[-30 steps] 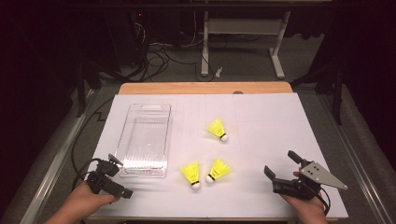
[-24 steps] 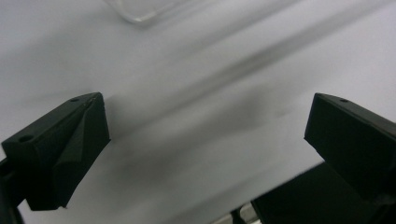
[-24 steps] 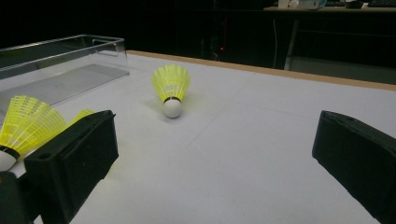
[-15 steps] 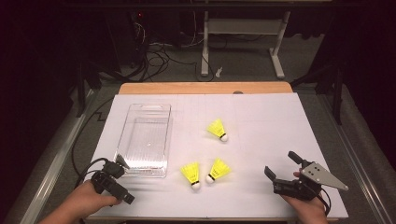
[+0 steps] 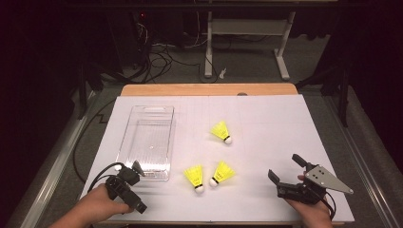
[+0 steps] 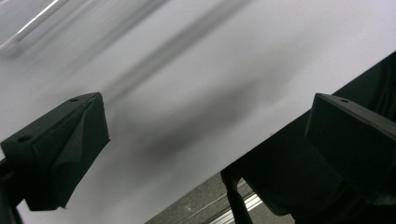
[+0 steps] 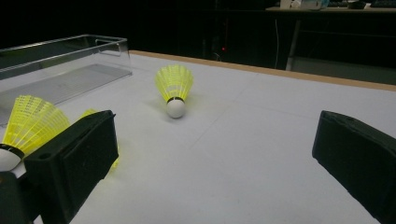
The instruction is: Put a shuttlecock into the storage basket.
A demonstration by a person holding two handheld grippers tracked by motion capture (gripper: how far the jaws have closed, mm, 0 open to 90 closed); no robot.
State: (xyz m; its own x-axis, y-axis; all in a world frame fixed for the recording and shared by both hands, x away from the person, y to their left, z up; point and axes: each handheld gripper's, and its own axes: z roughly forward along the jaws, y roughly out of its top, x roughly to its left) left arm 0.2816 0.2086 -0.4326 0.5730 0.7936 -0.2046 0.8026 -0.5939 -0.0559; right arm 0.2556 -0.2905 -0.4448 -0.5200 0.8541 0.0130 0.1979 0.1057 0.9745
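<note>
Two grippers sit at the near edge of the table, one in each hand. The left gripper (image 5: 127, 183) lies low at the near left corner, just in front of the short end of the clear tray; its own view shows its jaws well apart with bare white table cover between them, and the picture there is smeared. The right gripper (image 5: 288, 173) rests at the near right, jaws spread wide and holding nothing, pointed toward the middle of the table.

Three yellow shuttlecocks lie on the white cover, all outside the tray. Two of them are close together near the front centre: the left shuttlecock (image 5: 194, 176) and the middle shuttlecock (image 5: 222, 173), their white cork ends pointing toward the person. In the right gripper view this pair appears just beyond that gripper's left jaw. The far shuttlecock (image 5: 221, 131) lies farther back, well apart from the pair, on its side with its cork toward the near right.

One clear tray (image 5: 167, 137) stands on the left half, long side running away from the person, and nothing yellow is in it.

Judging from this, the work looks to be putting shuttlecocks into the tray, and none of it is done: three remain on the cover, none is gripped, and neither gripper is touching one.
</note>
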